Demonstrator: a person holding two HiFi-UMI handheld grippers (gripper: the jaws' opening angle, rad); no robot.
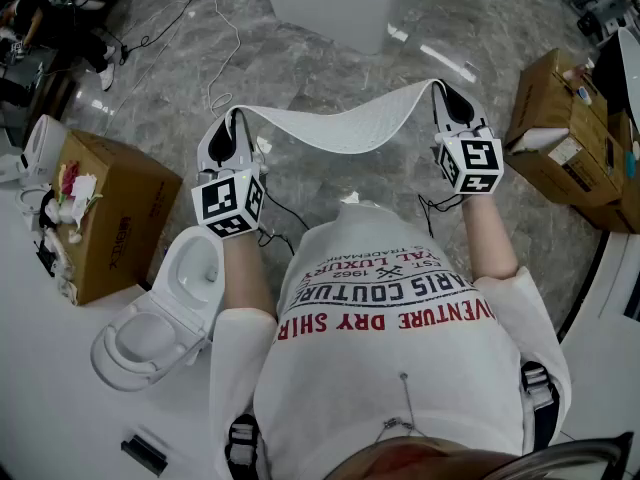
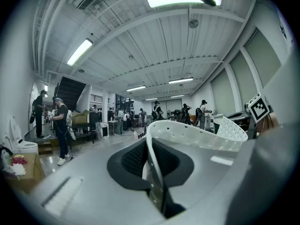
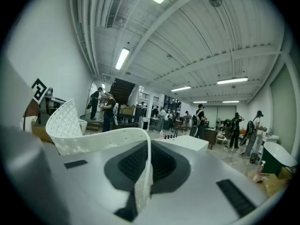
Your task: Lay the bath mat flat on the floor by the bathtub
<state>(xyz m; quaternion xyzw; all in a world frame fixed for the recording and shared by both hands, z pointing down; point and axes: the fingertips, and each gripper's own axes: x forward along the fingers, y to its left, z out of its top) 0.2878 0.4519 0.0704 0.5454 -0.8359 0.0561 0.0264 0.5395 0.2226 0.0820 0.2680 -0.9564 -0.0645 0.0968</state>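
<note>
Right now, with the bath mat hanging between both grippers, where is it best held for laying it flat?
By its two short ends, one per gripper, each coming in from the outer side and pinching the thin edge. The bath mat is thin and floppy and sags in the middle, so end grips hold it spread. The left gripper and right gripper are shut on those ends.

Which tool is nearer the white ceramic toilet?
Left. The left tool, shut on the white perforated bath mat, is beside the white ceramic toilet; the right tool grips the mat's other end, on the far side.
</note>
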